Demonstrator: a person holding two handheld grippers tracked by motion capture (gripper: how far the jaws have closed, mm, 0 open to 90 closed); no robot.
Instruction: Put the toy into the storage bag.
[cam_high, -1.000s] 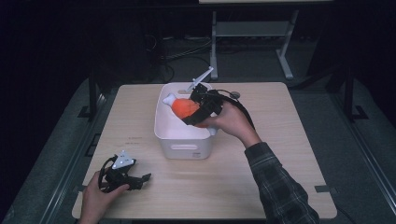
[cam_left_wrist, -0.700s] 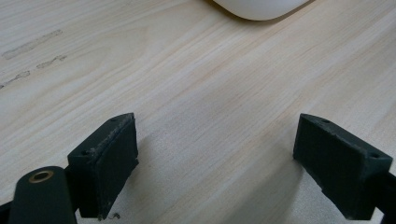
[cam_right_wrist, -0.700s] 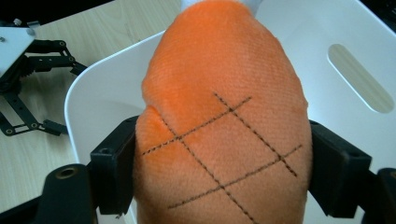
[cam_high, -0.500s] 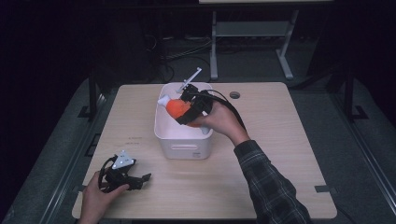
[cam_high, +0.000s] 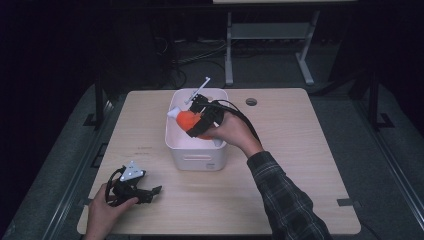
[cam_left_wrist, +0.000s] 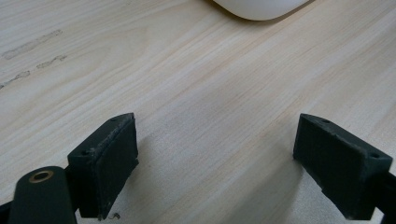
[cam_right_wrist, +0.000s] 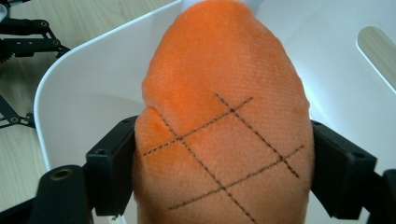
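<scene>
- Right gripper (cam_right_wrist: 219, 163) pinching an orange plush toy (cam_right_wrist: 224, 121) over the white bin (cam_high: 196, 150) at the counter's (cam_high: 300, 165) middle.
- Left gripper (cam_left_wrist: 224, 163) spread wide, holding nothing, resting low at the counter's near-left corner.

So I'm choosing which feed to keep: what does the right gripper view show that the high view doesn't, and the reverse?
Right gripper view: black stitched crosshatch on the orange plush toy, and the fingers pressing its sides. High view: the left gripper resting on the table, open. Both: the toy held over the white bin.
</scene>
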